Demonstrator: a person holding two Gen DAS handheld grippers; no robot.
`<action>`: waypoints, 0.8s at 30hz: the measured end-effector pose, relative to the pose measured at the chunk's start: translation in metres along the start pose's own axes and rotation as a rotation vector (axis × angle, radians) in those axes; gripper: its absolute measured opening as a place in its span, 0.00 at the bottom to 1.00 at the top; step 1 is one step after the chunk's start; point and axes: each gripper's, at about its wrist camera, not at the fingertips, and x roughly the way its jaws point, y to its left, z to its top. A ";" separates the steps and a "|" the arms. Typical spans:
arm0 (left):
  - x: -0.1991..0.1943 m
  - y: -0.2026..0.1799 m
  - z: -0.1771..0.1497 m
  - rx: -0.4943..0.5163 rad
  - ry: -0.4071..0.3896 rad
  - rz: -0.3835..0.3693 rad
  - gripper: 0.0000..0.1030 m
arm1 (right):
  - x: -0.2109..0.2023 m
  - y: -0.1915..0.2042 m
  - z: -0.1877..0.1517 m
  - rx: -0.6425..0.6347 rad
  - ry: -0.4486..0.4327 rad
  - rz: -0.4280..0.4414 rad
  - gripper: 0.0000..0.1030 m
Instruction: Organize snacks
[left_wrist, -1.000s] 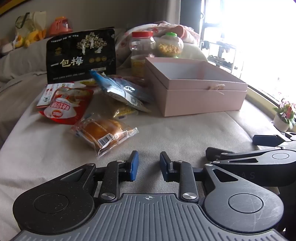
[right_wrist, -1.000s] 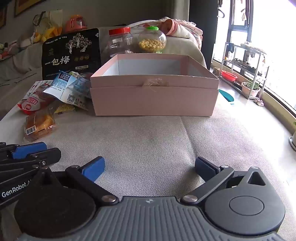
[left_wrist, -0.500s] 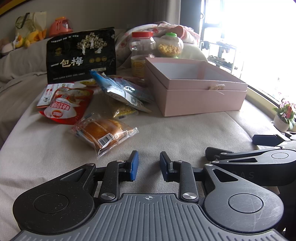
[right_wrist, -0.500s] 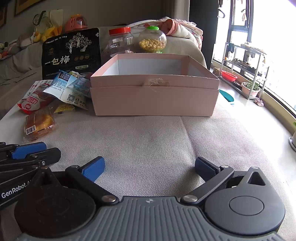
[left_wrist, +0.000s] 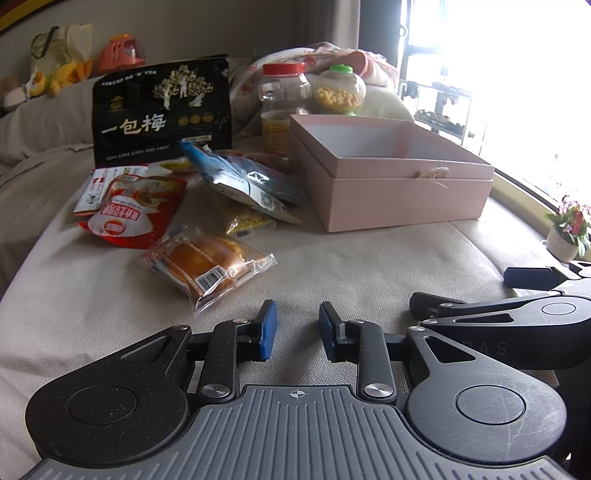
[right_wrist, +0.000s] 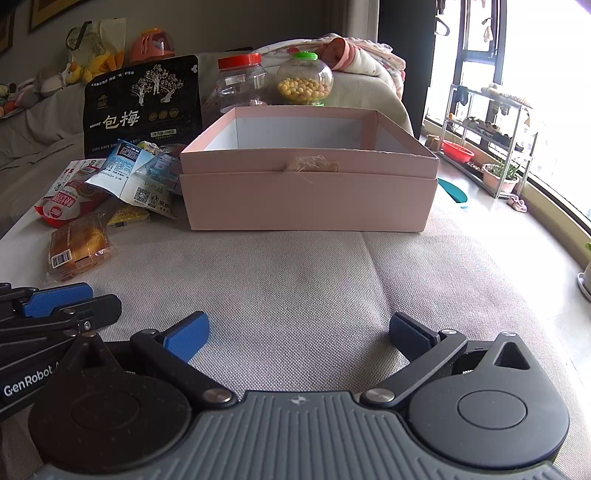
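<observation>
Snack packets heaped left of empty pink box, wrapped cake nearest. Left gripper narrow gap, empty; right gripper wide, empty, facing box.

The left gripper is held low and tipped down a little. Its two blue pads are set close together, with a small gap kept between them, and nothing is held there. The right gripper is held just beside it, on its right, tipped down the same way. Its blue pads are spread wide apart, and nothing is held between them.
</observation>
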 end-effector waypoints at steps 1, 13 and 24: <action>0.000 0.000 0.000 0.003 0.000 0.002 0.29 | 0.000 0.000 0.000 0.000 0.000 0.000 1.00; -0.001 -0.001 0.001 0.006 0.000 0.004 0.29 | 0.000 0.000 0.000 -0.001 0.001 0.000 1.00; -0.001 -0.001 0.001 0.006 0.000 0.004 0.29 | 0.001 0.001 0.000 -0.001 0.000 0.000 1.00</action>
